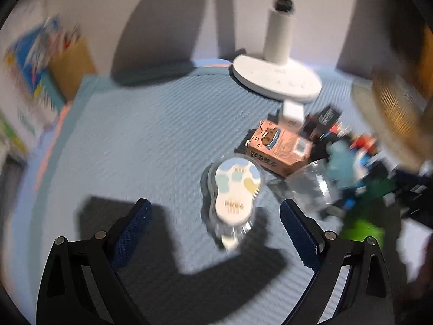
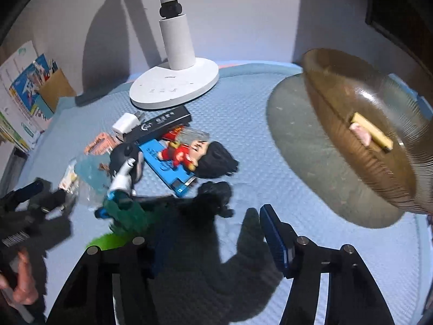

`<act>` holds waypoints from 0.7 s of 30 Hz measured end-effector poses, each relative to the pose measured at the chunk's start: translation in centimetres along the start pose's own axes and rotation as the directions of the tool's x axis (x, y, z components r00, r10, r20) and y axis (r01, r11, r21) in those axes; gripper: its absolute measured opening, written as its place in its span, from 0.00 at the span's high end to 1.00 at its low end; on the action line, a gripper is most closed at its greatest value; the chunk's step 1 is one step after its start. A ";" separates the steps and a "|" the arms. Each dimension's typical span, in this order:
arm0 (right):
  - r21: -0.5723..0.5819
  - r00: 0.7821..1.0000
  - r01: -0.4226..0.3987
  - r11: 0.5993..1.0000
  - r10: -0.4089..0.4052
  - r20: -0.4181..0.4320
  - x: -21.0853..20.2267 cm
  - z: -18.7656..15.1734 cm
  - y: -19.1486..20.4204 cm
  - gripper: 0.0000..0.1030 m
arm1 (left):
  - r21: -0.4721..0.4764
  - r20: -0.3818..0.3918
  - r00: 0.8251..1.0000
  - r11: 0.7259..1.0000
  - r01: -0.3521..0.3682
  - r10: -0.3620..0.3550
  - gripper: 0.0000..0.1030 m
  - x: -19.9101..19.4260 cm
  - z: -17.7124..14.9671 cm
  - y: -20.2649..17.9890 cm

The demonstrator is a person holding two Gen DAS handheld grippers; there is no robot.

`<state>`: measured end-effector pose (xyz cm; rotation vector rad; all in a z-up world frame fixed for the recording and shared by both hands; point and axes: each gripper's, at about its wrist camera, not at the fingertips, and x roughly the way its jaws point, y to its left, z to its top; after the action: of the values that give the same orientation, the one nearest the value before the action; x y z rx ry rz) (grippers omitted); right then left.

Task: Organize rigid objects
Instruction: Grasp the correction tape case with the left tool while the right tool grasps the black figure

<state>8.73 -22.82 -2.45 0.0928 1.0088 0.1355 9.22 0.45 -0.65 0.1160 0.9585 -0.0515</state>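
In the left wrist view my left gripper [image 1: 213, 216] is open above the blue mat [image 1: 121, 149]. A white packaged item with pastel spots [image 1: 234, 189] lies between and just ahead of its fingers, untouched. A pink box [image 1: 278, 146] and a heap of toys [image 1: 349, 168] lie to its right. In the right wrist view my right gripper [image 2: 211, 233] is open and empty above the mat. Ahead of it lie a red-clad doll with black hair [image 2: 200, 157], a blue box [image 2: 167, 165], a black box [image 2: 159, 124], a white charger [image 2: 125, 126] and a green toy [image 2: 127, 214]. The brown ribbed bowl [image 2: 360, 124] at right holds a yellow block [image 2: 372, 131].
A white lamp base [image 2: 173, 86] stands at the back of the mat. A brown pen holder [image 2: 55, 88] and books stand at the far left by the wall. The other gripper and the person's hand [image 2: 21, 289] show at the lower left of the right wrist view.
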 end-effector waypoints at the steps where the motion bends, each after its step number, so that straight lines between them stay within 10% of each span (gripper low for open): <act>1: -0.003 1.000 -0.003 1.000 0.003 0.001 0.2 0.0 0.2 0.42 | 0.024 -0.015 1.000 1.000 -0.014 0.014 0.16 0.9 0.1 -0.6; 6: -0.023 1.000 -0.025 0.999 0.025 0.011 0.9 -0.3 0.4 0.42 | -0.005 0.023 0.997 0.997 0.078 -0.078 0.55 0.6 0.4 -0.2; 8: -0.020 0.997 -0.069 0.997 0.069 0.030 0.3 -0.5 0.1 0.57 | 0.004 0.027 0.996 0.997 0.080 -0.080 0.55 0.3 0.2 -0.2; 16: -0.068 0.984 -0.153 0.986 0.158 0.081 -3.9 -3.0 -1.7 0.57 | -0.036 0.051 0.988 0.988 0.147 -0.145 0.55 -3.1 -3.3 0.6; 21: -0.284 0.963 -0.268 0.921 0.256 -0.080 -4.4 -6.1 -1.2 0.56 | -0.058 0.050 0.986 0.985 0.162 -0.159 0.55 -3.3 -4.8 0.5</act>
<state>1.30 -24.55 -2.20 -0.0467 1.0041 0.5332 3.45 1.46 -0.64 -0.0196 0.9214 -0.1721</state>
